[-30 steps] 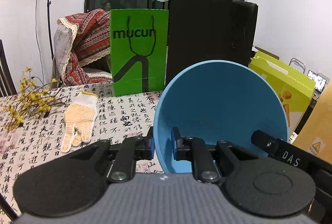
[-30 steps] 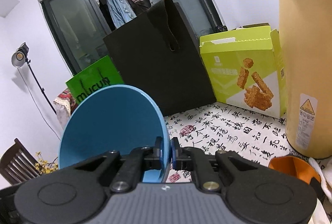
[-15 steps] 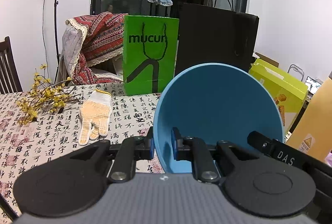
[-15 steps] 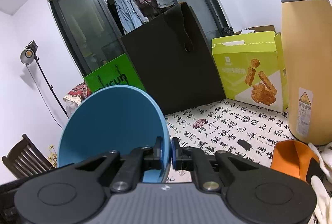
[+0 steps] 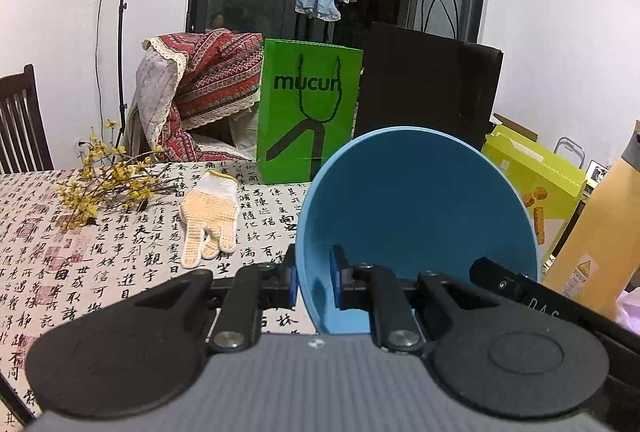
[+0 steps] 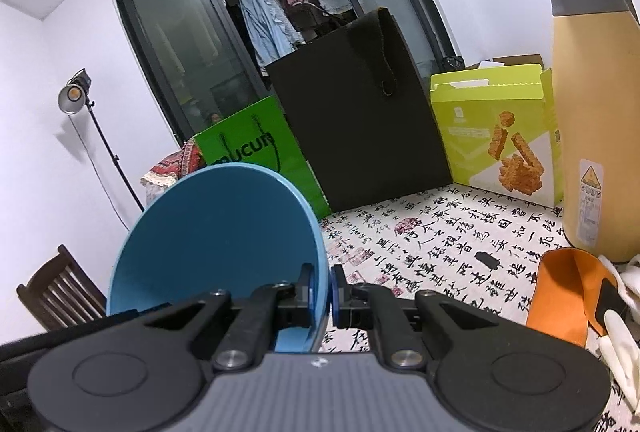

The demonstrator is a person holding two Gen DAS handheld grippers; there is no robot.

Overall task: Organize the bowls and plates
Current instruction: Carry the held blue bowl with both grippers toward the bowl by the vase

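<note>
**Blue bowl held between both grippers above the table**

The blue bowl [image 5: 416, 200] hangs in the air above the table [image 5: 120, 232], tipped up on edge so its hollow faces the left wrist camera and its rounded back faces the right one. The left gripper [image 5: 314, 278] is clamped on the bowl's left rim, one pad inside the wall and one outside. The right gripper [image 6: 322, 290] pinches the opposite rim the same way — both sets of jaws are pressed together on the thin blue wall.

The table wears a cloth printed with black calligraphy. On it, to the left of the bowl, lie a knitted work glove [image 5: 208, 212] and a sprig of yellow flowers [image 5: 104, 184]. Behind the bowl stand a green paper bag [image 5: 308, 120] marked "mucun", a black paper bag [image 5: 428, 84] just beside it, and a lime-green snack box [image 6: 492, 136]. A tall tan thermos jug [image 6: 592, 104] stands at the right edge of the table, with an orange object [image 6: 568, 292] lying near its foot — what it is I cannot tell.
</note>
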